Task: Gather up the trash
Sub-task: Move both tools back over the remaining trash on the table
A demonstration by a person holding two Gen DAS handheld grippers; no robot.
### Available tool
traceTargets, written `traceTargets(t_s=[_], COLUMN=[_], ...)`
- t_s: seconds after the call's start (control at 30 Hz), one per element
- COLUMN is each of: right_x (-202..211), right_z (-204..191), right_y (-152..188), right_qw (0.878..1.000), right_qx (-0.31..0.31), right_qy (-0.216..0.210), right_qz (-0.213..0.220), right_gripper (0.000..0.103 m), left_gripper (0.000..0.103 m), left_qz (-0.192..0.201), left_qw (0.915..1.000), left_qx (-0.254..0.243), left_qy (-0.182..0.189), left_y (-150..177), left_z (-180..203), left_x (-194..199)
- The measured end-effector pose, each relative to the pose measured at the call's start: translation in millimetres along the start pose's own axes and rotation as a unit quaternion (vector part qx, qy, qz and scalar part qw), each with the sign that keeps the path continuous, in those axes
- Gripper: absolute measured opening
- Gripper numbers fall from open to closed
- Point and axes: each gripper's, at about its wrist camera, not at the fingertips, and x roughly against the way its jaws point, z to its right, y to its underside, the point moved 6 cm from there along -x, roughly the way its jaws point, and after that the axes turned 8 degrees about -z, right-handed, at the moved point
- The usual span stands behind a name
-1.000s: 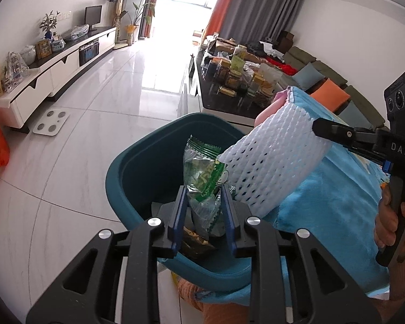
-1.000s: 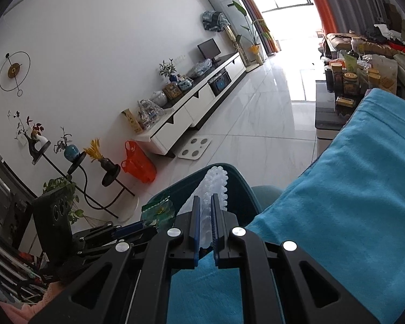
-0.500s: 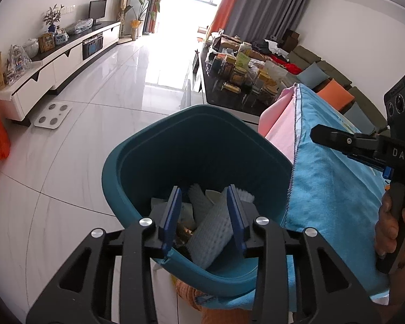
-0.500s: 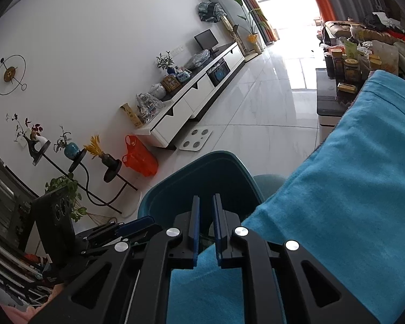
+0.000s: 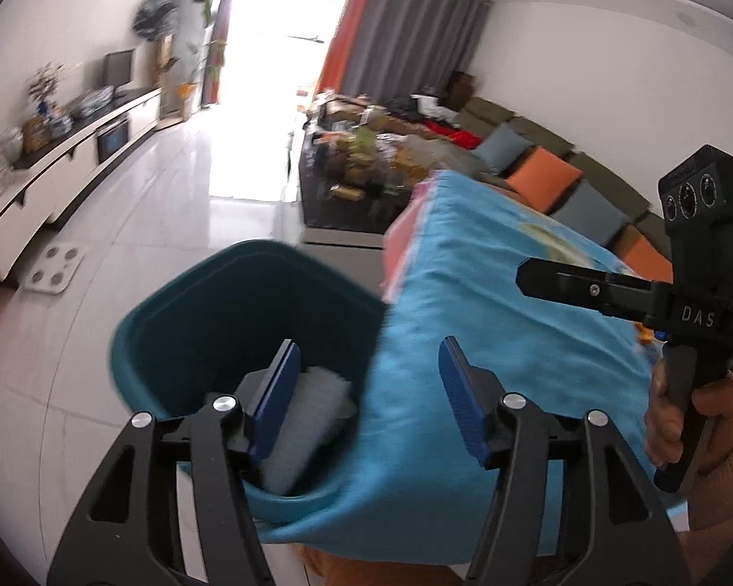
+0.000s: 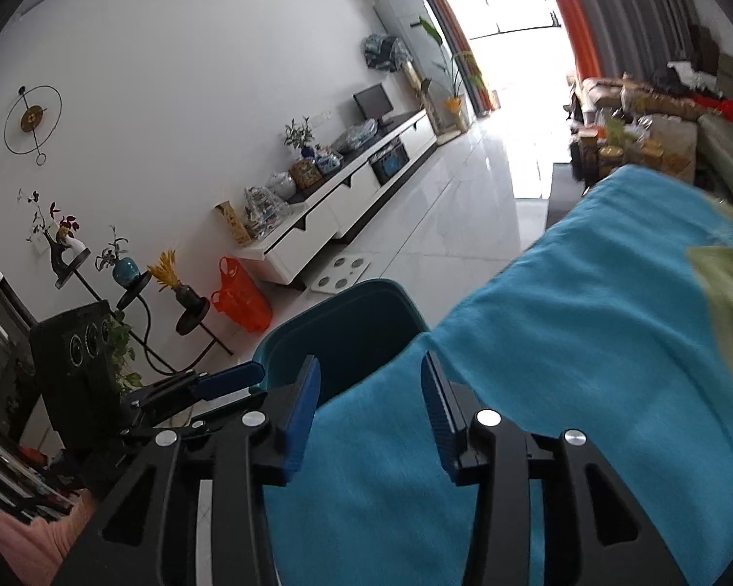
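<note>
A teal trash bin (image 5: 210, 303) stands on the floor beside a table draped in a blue cloth (image 5: 488, 322). White foam netting (image 5: 308, 415) lies inside the bin. My left gripper (image 5: 369, 395) is open and empty, above the bin's near rim and the cloth edge. My right gripper (image 6: 369, 403) is open and empty above the blue cloth (image 6: 586, 342), with the bin (image 6: 347, 327) just beyond its left finger. The right gripper also shows at the right of the left wrist view (image 5: 611, 288). The snack wrapper is hidden.
A white TV cabinet (image 6: 347, 200) lines the far wall, with an orange bag (image 6: 242, 300) and a white scale (image 6: 339, 276) on the tiled floor. A cluttered coffee table (image 5: 366, 180) and a sofa with cushions (image 5: 542, 176) lie beyond the bin.
Both grippers let go of their trash over the bin and opened wide. The foam netting and the wrapper dropped into the bin. Both views have swung right toward the cloth.
</note>
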Motion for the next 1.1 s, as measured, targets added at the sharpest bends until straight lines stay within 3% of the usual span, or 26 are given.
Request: traceTargets(t_s=[0.2,0.43,0.8,1.1], right_x=[49,110,195,247], right_z=[16,41,99,140], right_y=[22,55,113,154], right_qw=[0.999,0.996,0.979,0.96], right_qx=[-0.009,-0.028,-0.091,-0.147], right_qy=[0.021,0.058,0.147,0.192], right_qz=[0.032,0.067,0.109,0.141], right_gripper=[0.045,0.045,0.046,0.046], left_gripper=[0.063,0.063,0.063,0.064], left_qz=[-0.007,-0.034,-0.08,-0.124], left_qw=[0.9976,0.9862,0.9544,0.9274], left_qx=[-0.039,-0.105,-0.194,-0.232], left_qy=[0.056,0.123,0.213,0.266], left_y=[3,22,52,82], left_z=[60,139,245,300], left_x=[-6,-21,-37,-48])
